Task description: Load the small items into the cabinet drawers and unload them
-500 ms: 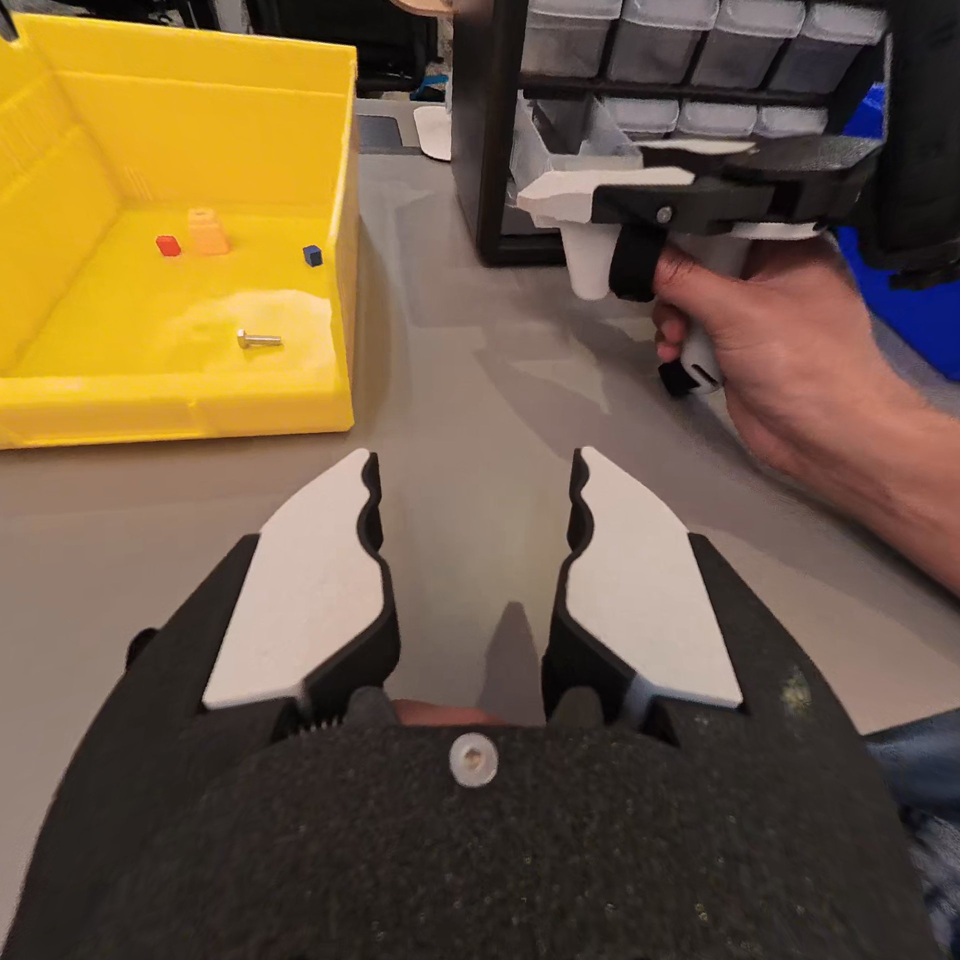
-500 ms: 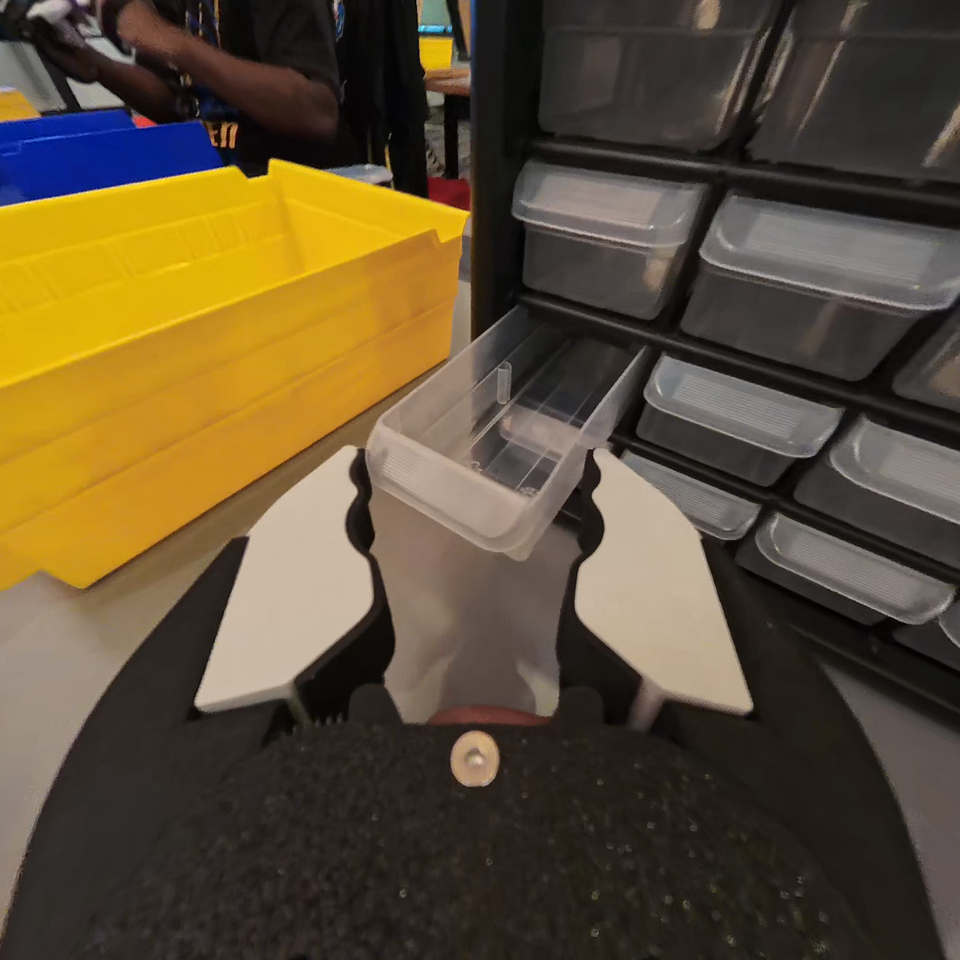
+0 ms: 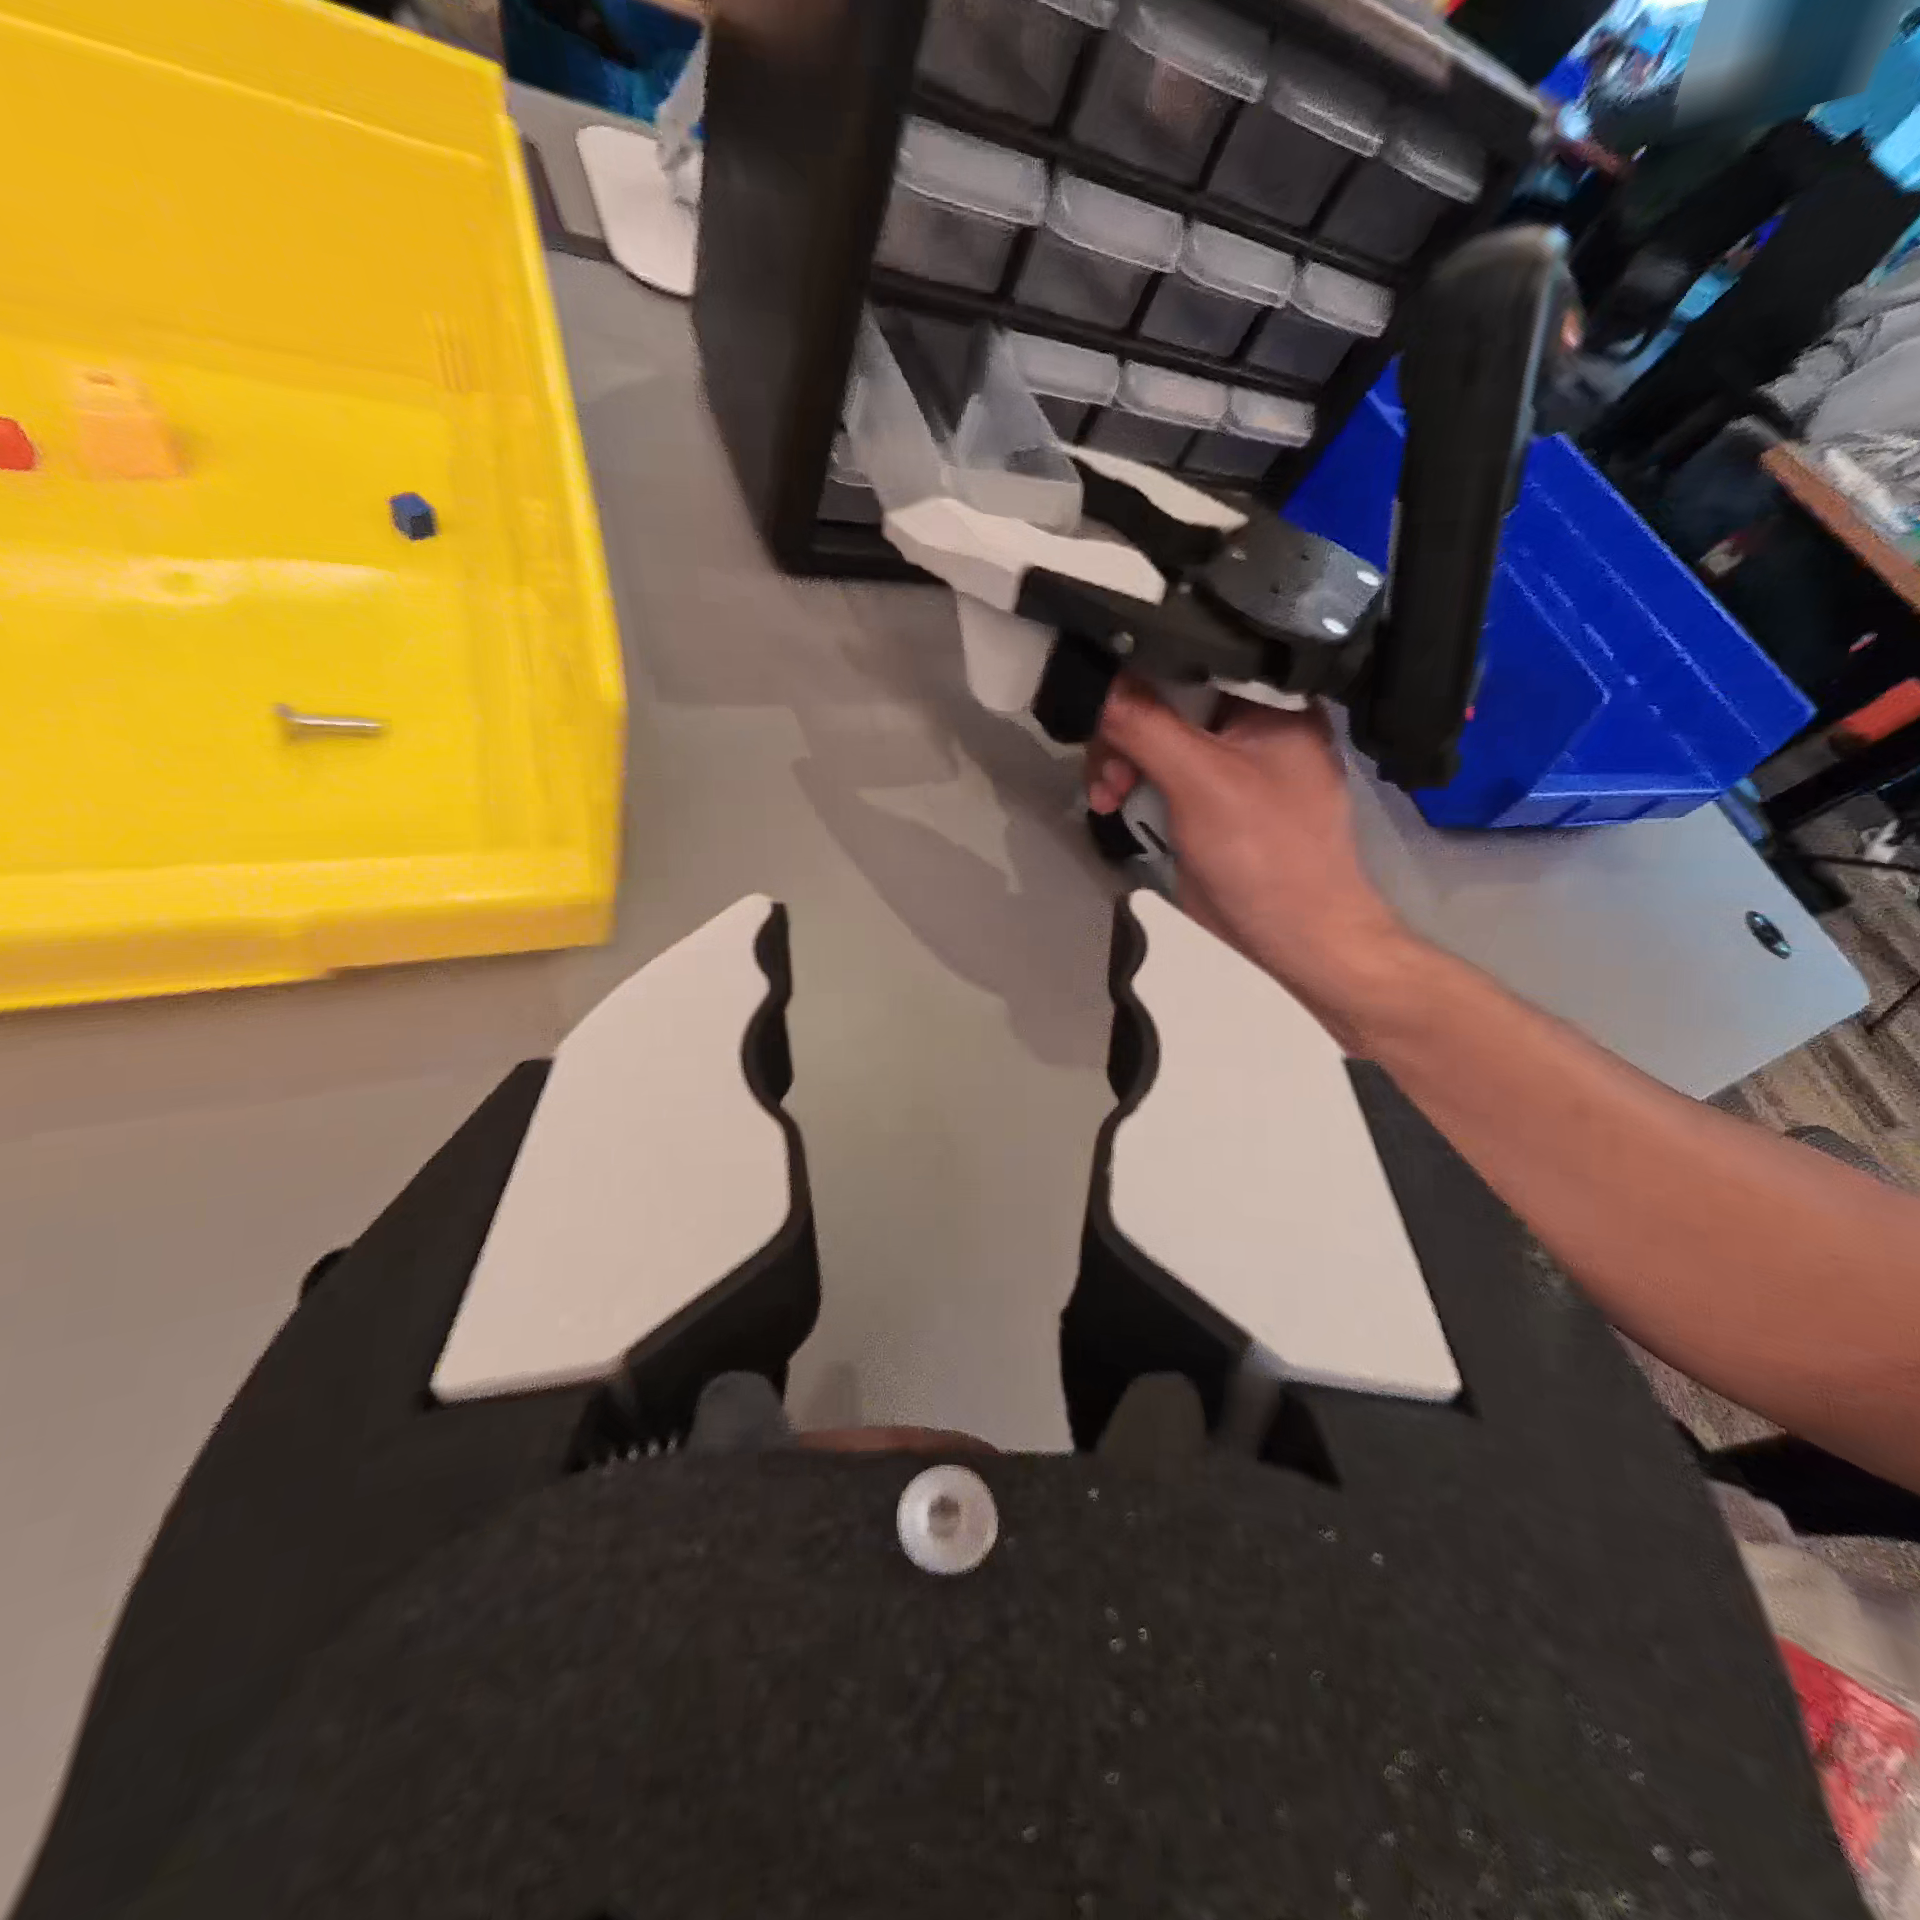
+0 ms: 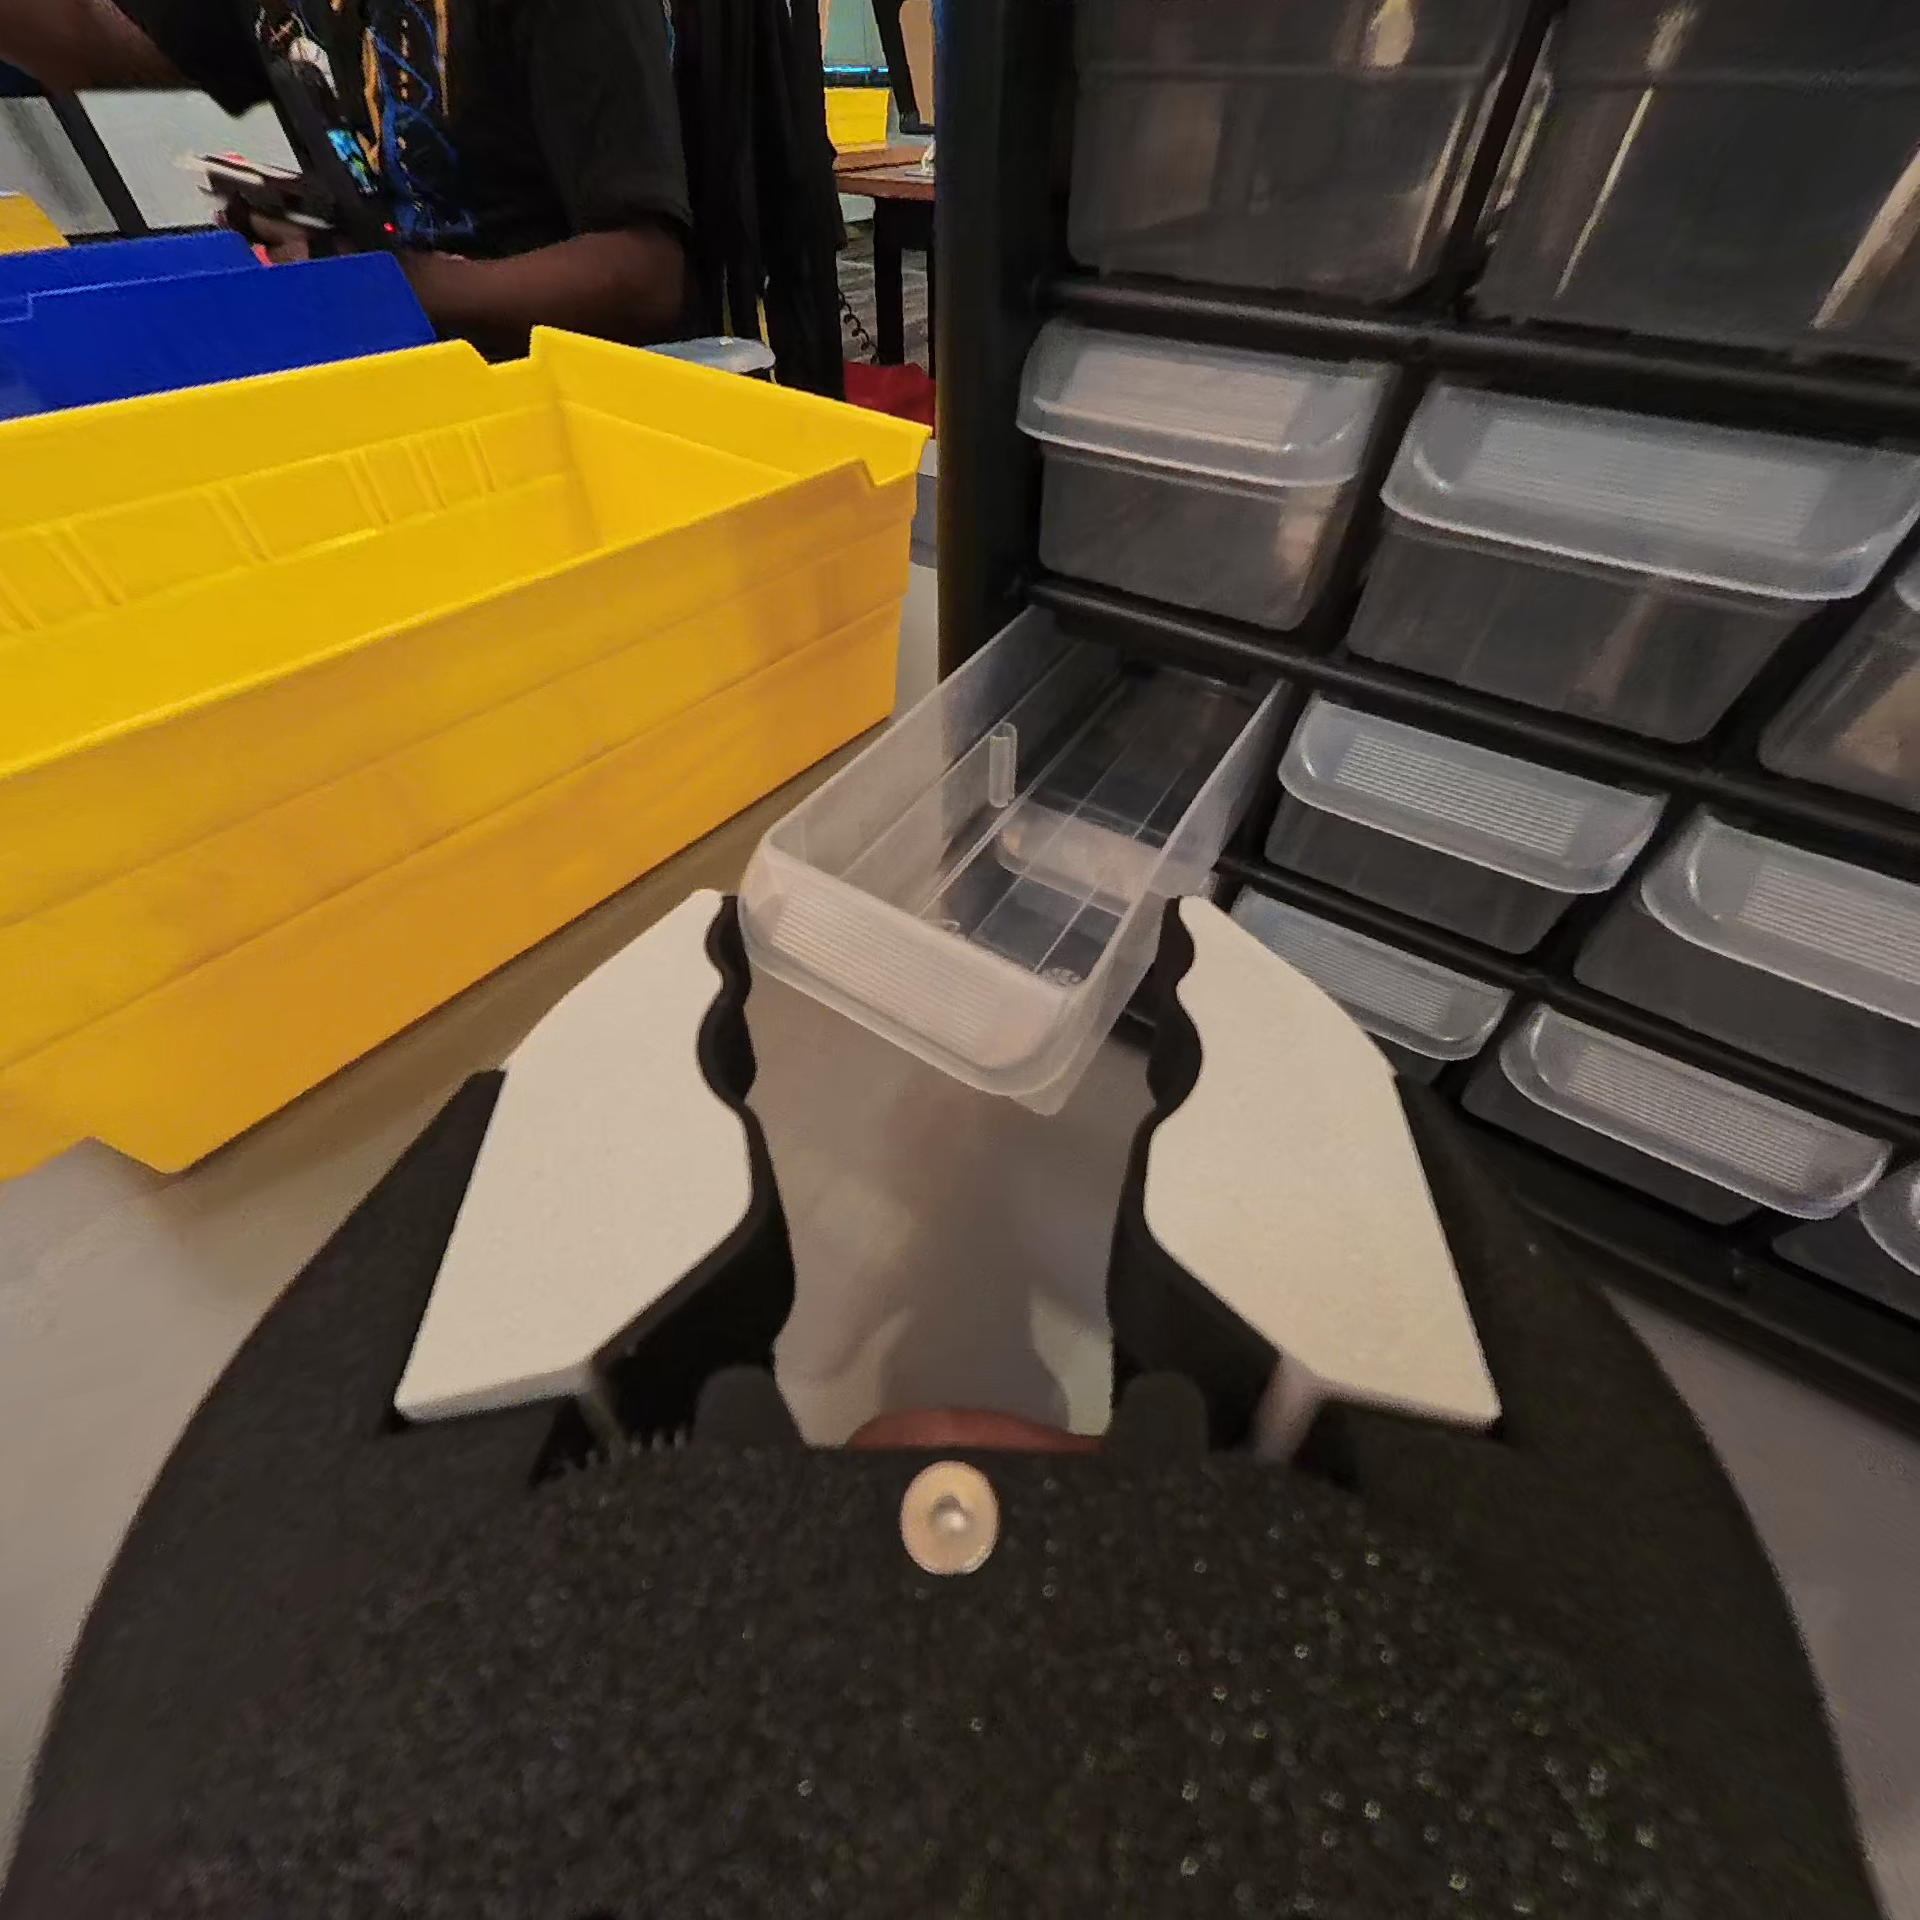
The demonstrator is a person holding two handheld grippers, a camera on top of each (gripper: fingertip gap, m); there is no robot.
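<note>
The black drawer cabinet [image 4: 987,416] stands on the grey table; one clear drawer [image 4: 935,966] in its left column is pulled out, sags down and looks empty. My right gripper [image 4: 951,914] is open, with the drawer's front between its fingertips. In the left wrist view this gripper [image 3: 997,499] is held by a hand [image 3: 1236,810] at the cabinet [image 3: 758,260]. My left gripper [image 3: 948,914] is open and empty above the table. The yellow bin [image 3: 561,520] holds a red block [image 3: 12,445], an orange block [image 3: 120,431], a blue cube [image 3: 412,515] and a screw [image 3: 330,722].
Blue bins [image 3: 1600,665] stand right of the cabinet, and another blue bin [image 4: 187,312] stands behind the yellow bin [image 4: 416,727]. A person [image 4: 561,208] stands beyond the table. The table's edge [image 3: 1766,997] runs at the right. A white flat object [image 3: 644,208] lies behind the cabinet.
My left gripper has risen and tilted, so more of the cabinet and the room at the right shows. The right gripper has stayed at the pulled-out drawer.
</note>
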